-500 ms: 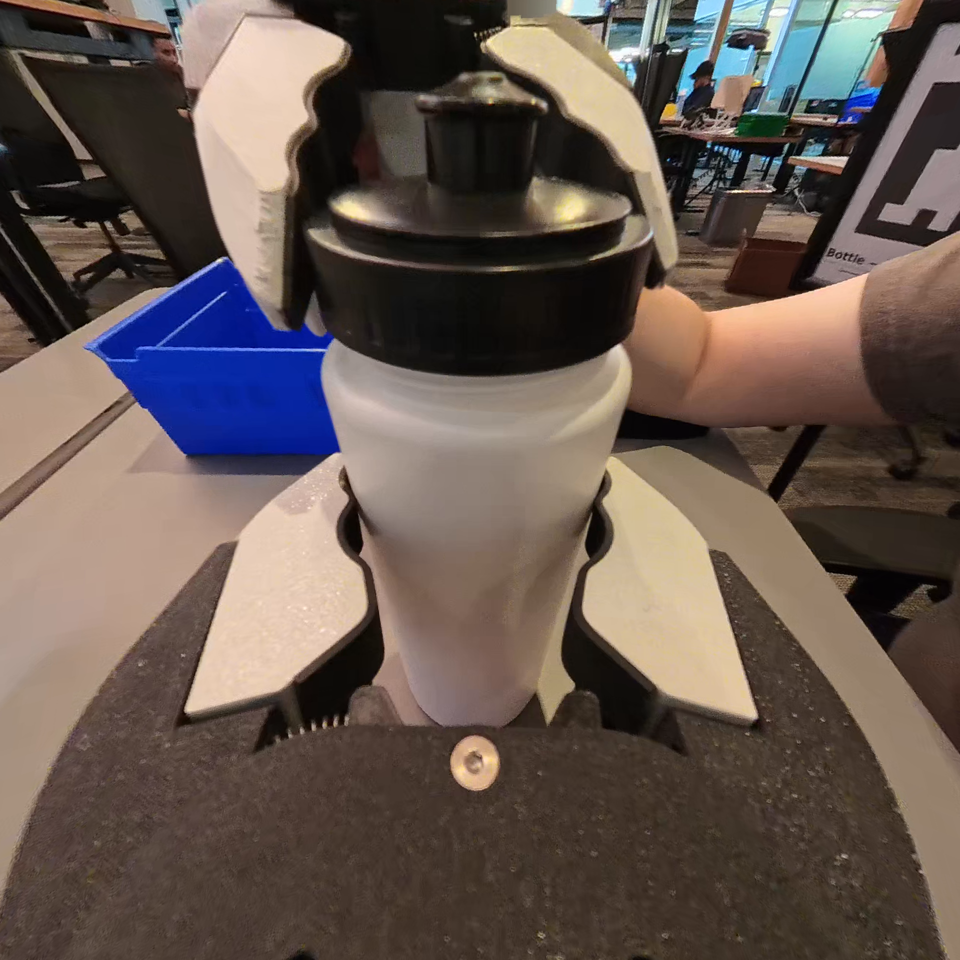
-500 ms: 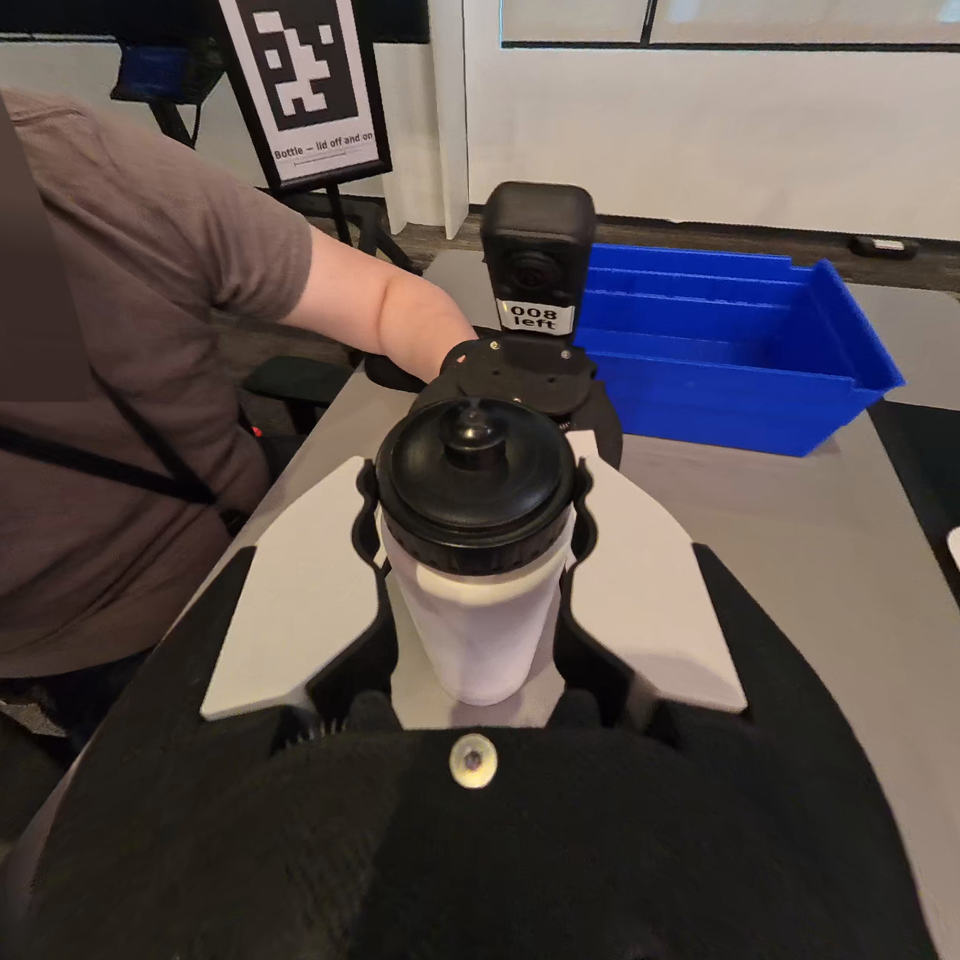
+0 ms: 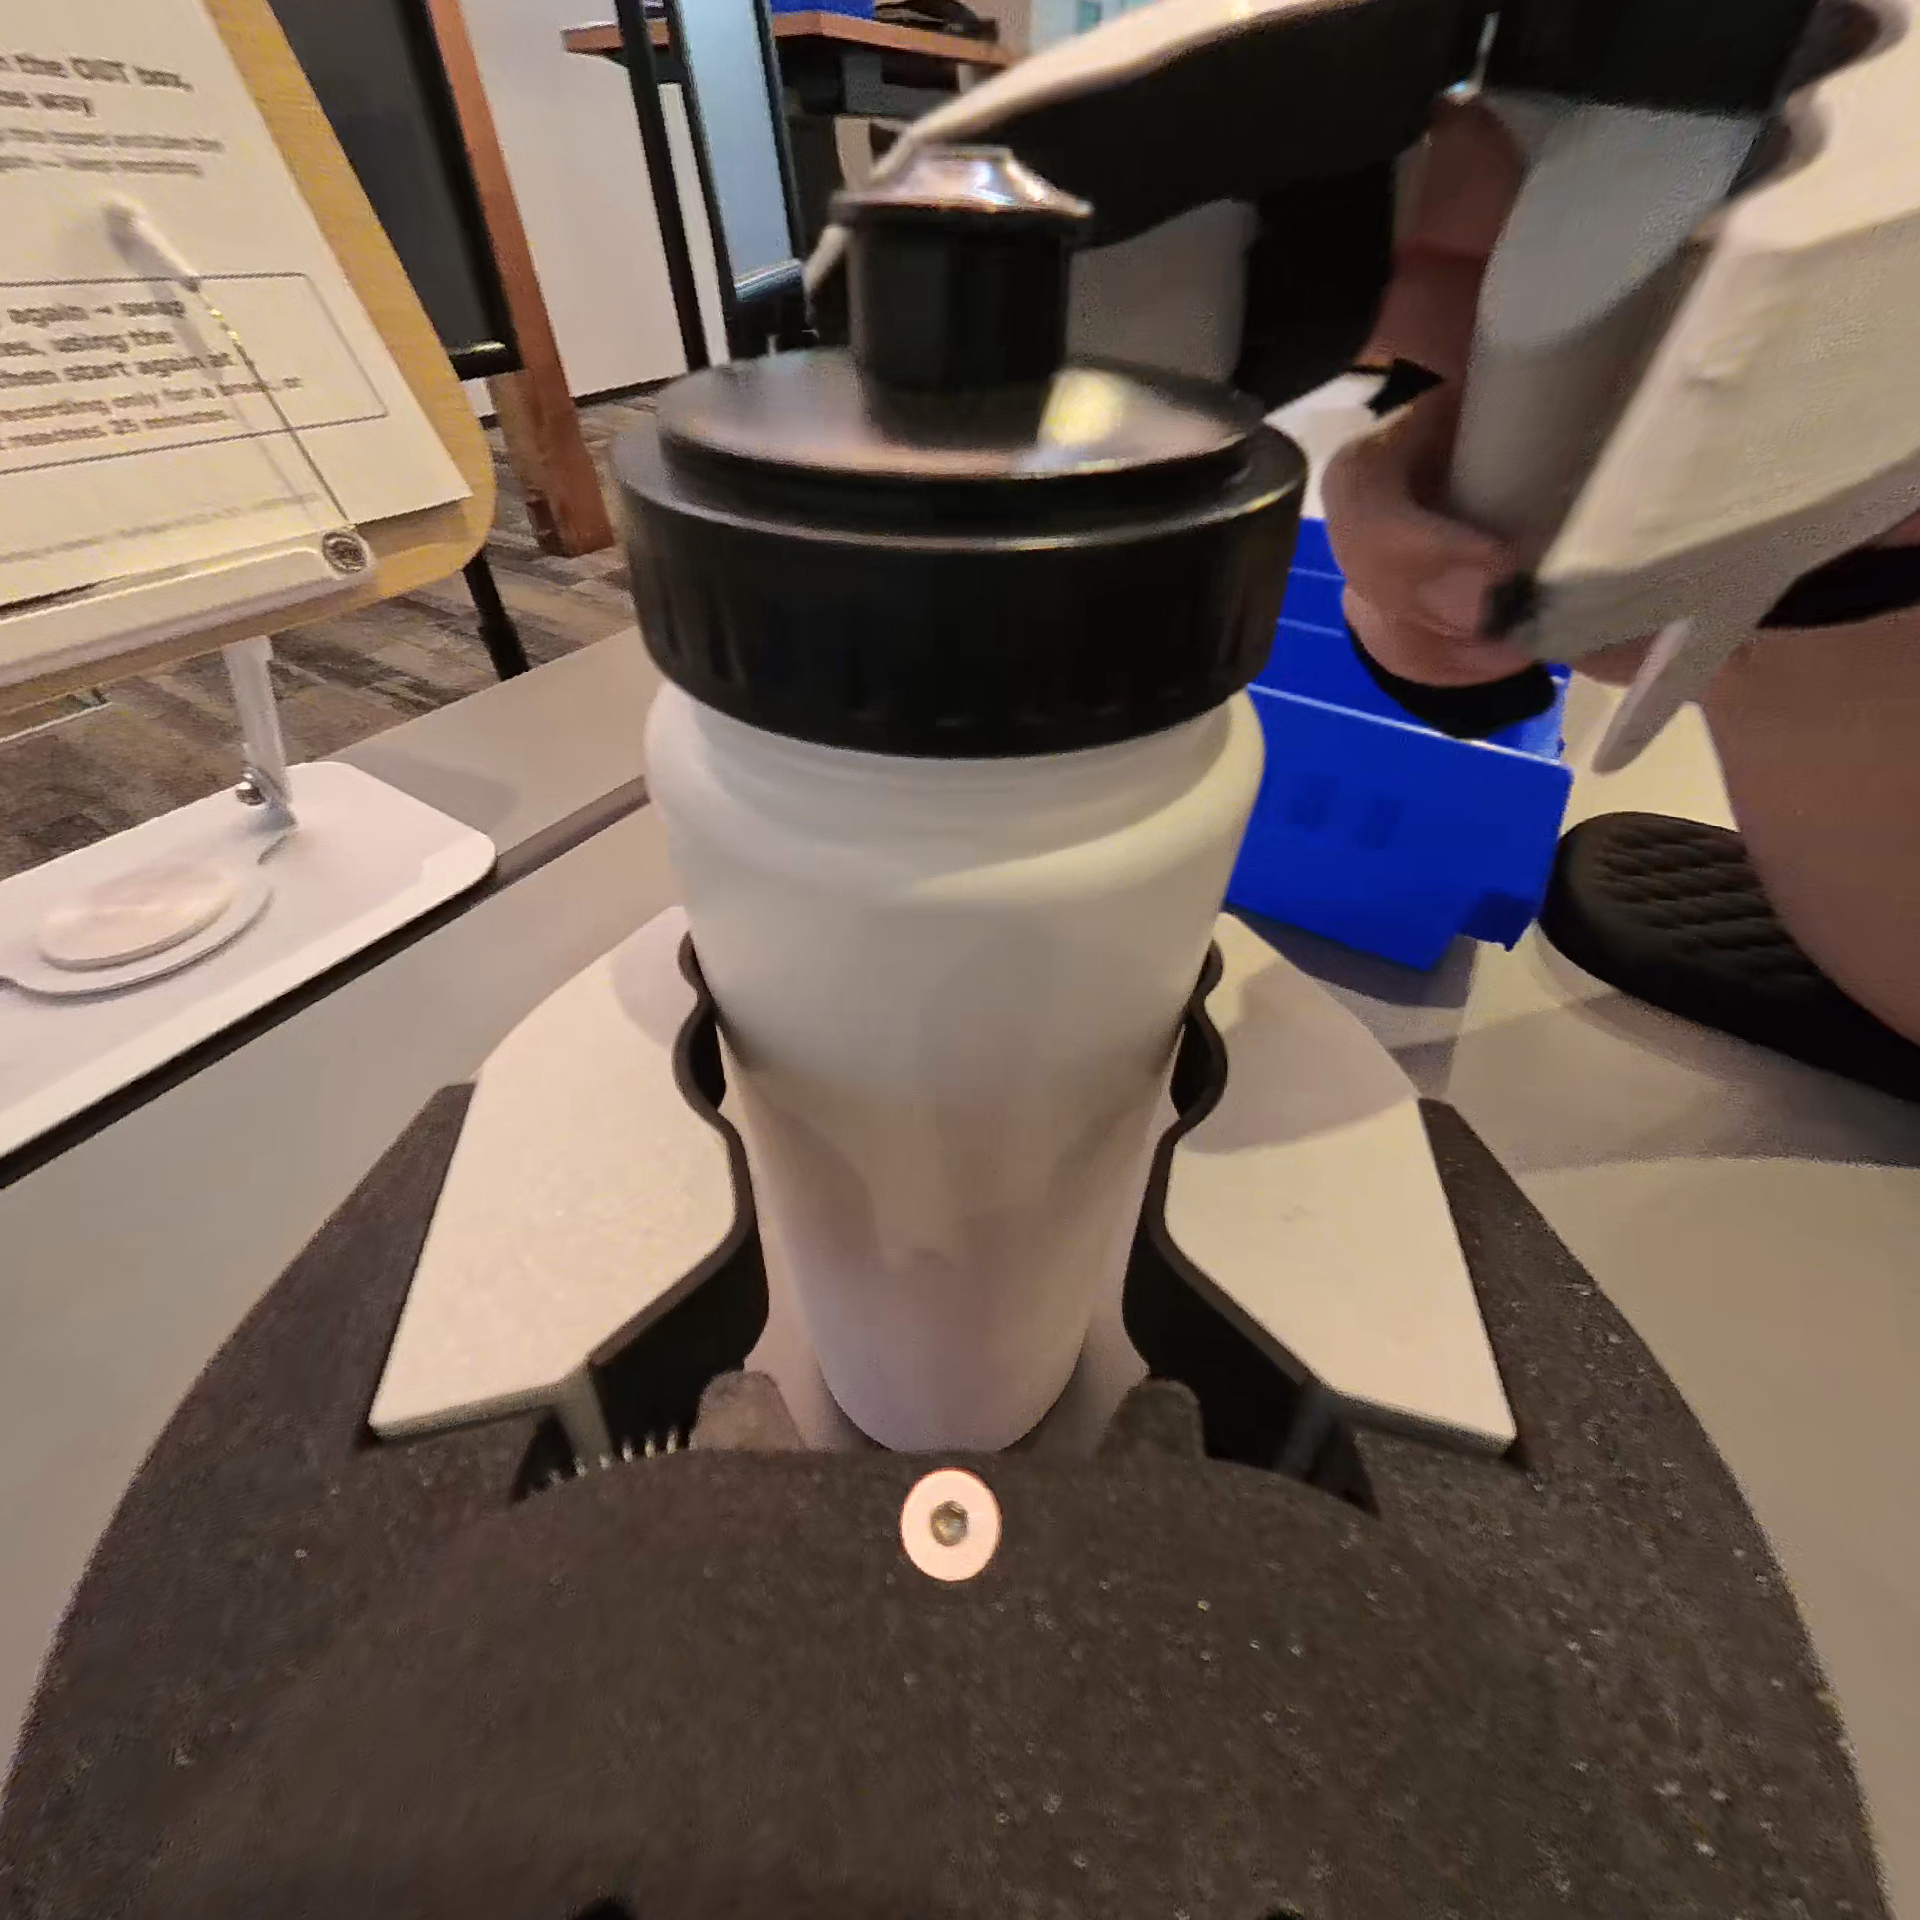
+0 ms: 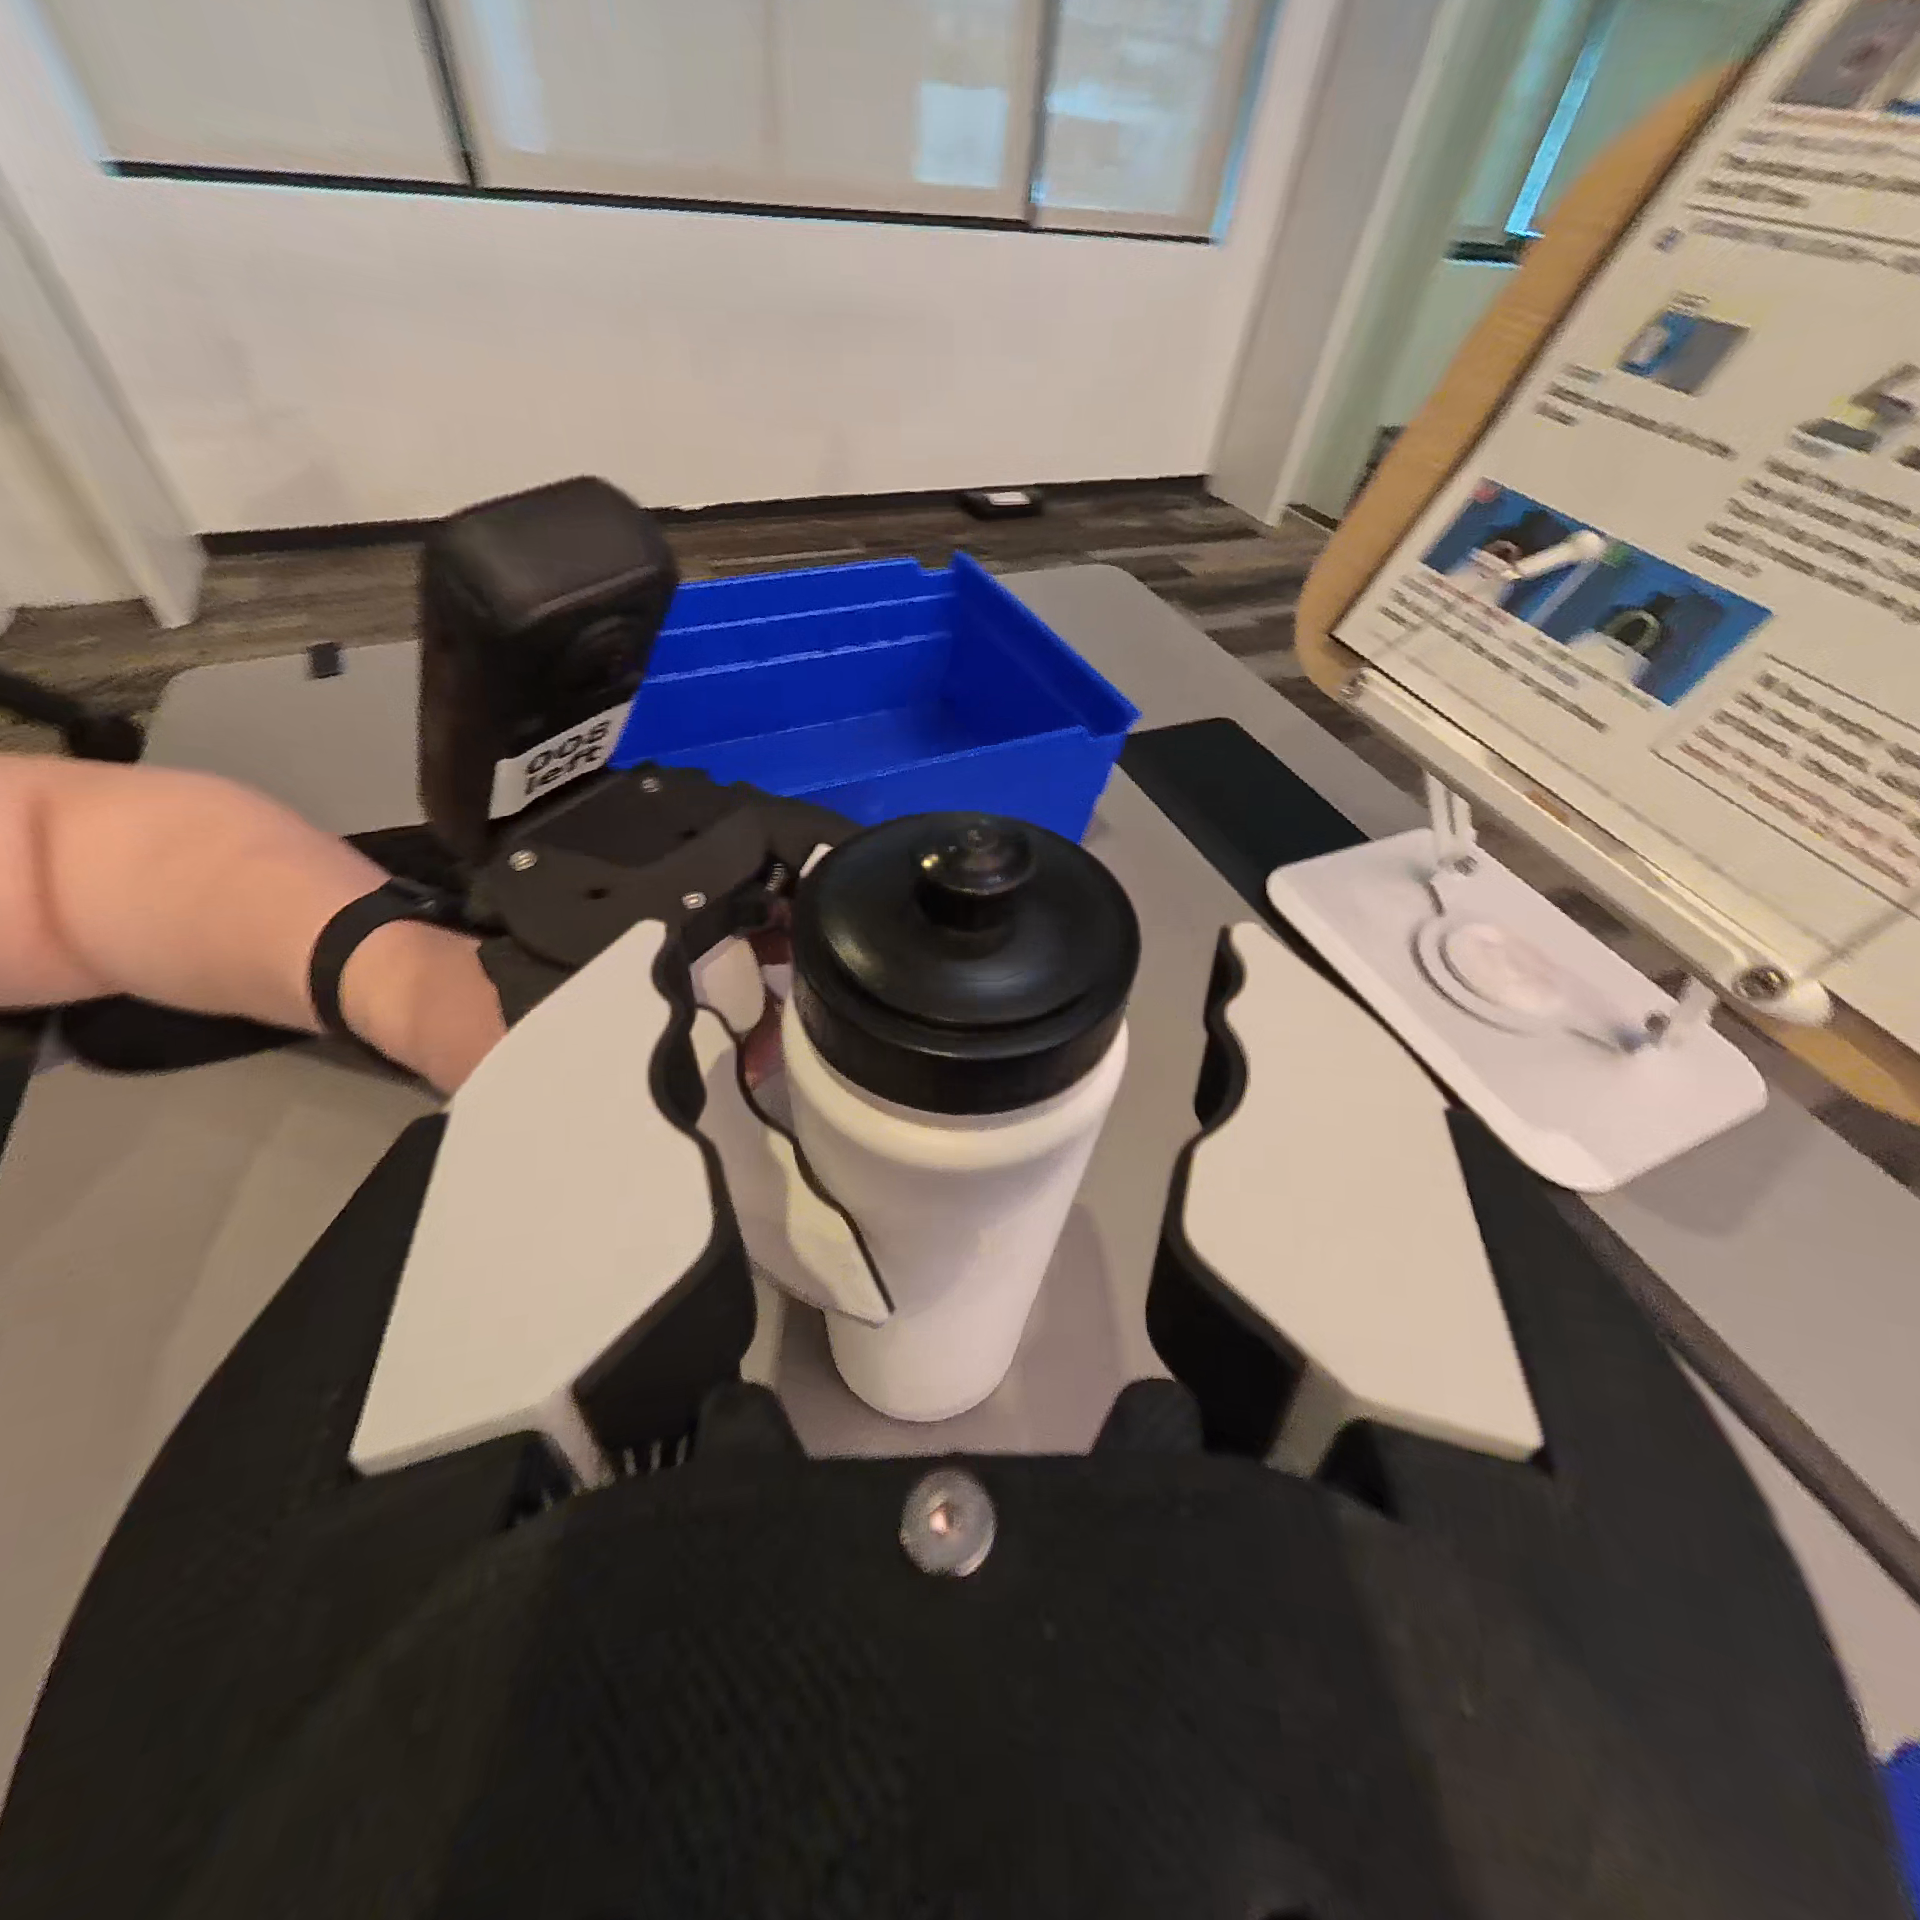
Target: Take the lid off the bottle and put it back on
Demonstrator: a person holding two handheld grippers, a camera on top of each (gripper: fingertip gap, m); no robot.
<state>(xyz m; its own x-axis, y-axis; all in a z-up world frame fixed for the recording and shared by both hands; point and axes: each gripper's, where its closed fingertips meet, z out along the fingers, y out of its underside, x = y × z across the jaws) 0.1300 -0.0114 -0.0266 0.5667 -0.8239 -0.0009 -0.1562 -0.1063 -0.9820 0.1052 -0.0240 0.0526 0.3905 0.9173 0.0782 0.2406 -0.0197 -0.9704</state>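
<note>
Left tool (image 3: 951, 1060) clamps the bottle (image 3: 951, 1039); right tool (image 4: 951, 1049) spread wide.

instruction board (image 4: 1704, 540) blurred (edge-cropped), bottle (image 3: 951, 1039) base hidden

White walls (image 4: 675, 364) under wide windows (image 4: 727, 94), dark patterned floor (image 4: 1195, 540), grey table (image 4: 1714, 1299).

Open worktop (image 4: 1766, 1299) to the right of the bottle (image 4: 935, 1226), as far as the white stand base (image 4: 1538, 1049) of the slanted board (image 4: 1662, 520). Blocked behind by the blue bin (image 4: 883, 707). Blocked on the left by the left gripper (image 4: 769, 1049) clamped on the bottle body. Gaps either side of the lid (image 4: 966, 945), between the spread jaws of the right gripper (image 4: 945, 1018).
</note>
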